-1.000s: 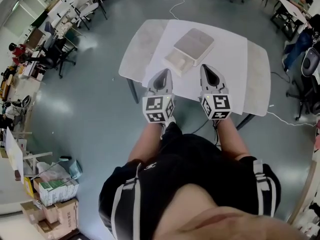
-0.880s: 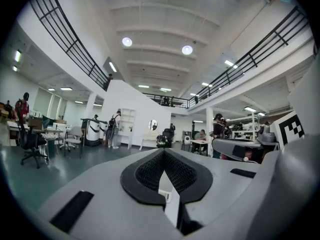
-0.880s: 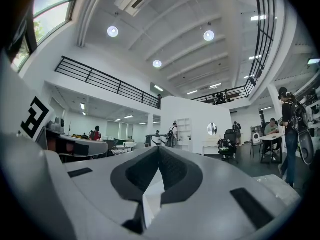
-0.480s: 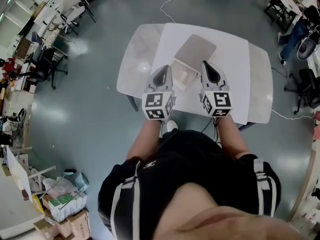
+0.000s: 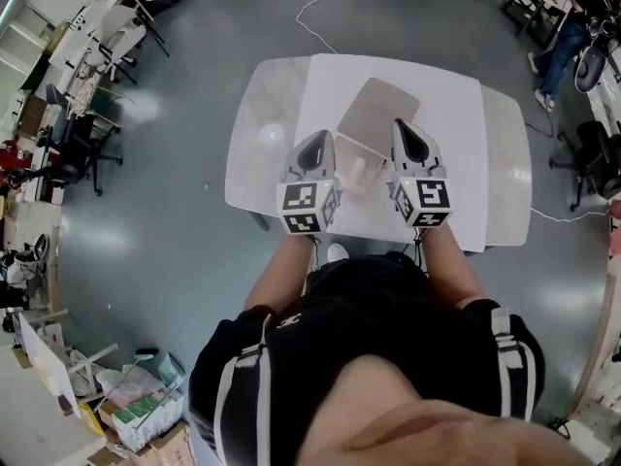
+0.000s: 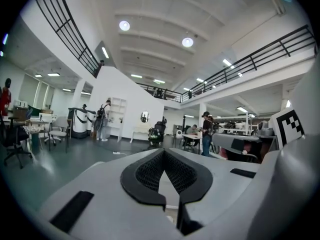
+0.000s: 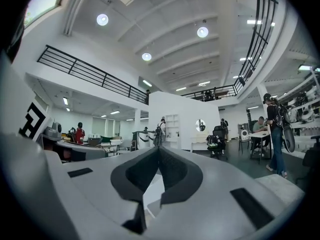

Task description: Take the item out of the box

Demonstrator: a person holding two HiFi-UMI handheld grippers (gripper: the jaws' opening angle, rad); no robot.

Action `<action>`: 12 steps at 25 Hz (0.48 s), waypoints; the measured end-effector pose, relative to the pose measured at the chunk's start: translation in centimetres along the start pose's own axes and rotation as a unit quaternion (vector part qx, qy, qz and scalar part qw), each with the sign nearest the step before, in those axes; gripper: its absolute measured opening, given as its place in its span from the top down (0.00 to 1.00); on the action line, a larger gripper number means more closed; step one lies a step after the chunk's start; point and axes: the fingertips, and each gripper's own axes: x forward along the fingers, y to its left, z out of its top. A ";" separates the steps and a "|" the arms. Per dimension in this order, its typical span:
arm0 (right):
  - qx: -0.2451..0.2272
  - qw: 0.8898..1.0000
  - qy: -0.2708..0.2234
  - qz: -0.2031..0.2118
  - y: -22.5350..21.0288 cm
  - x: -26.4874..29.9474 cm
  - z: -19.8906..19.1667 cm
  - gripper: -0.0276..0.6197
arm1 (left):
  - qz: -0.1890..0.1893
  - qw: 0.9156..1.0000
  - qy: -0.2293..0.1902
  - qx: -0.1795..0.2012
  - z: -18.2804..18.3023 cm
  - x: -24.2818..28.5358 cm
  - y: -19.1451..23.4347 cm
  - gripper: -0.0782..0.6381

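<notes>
Black padded fingers [image 6: 150, 171] of the left gripper [image 5: 318, 144] press together, holding nothing; the right gripper [image 5: 404, 132] does likewise. Between both, toward twelve o'clock, the box [image 5: 374, 124] lies with its lid raised on the white bench [image 5: 451, 153], contents unclear.

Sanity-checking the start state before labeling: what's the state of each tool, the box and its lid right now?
left tool: shut, nothing held.
right tool: shut, nothing held.
box: on the table, looks open; contents too small to tell.
lid: looks swung back, on the far side of the box from the person.
</notes>
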 end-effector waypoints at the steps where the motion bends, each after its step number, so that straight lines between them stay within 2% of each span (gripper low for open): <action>1: 0.006 1.000 -0.001 0.003 -0.5 0.1 0.1 0.94 | 0.009 1.000 -0.001 0.001 0.1 0.3 0.0 0.87; 5: 0.016 1.000 -0.005 0.022 -1.5 0.6 0.7 0.94 | 0.038 0.999 0.008 -0.007 0.1 0.9 0.2 0.87; 12: 0.026 0.999 0.003 0.035 -3.7 1.1 -0.4 0.94 | 0.044 0.998 0.051 0.018 -1.6 2.3 -1.5 0.87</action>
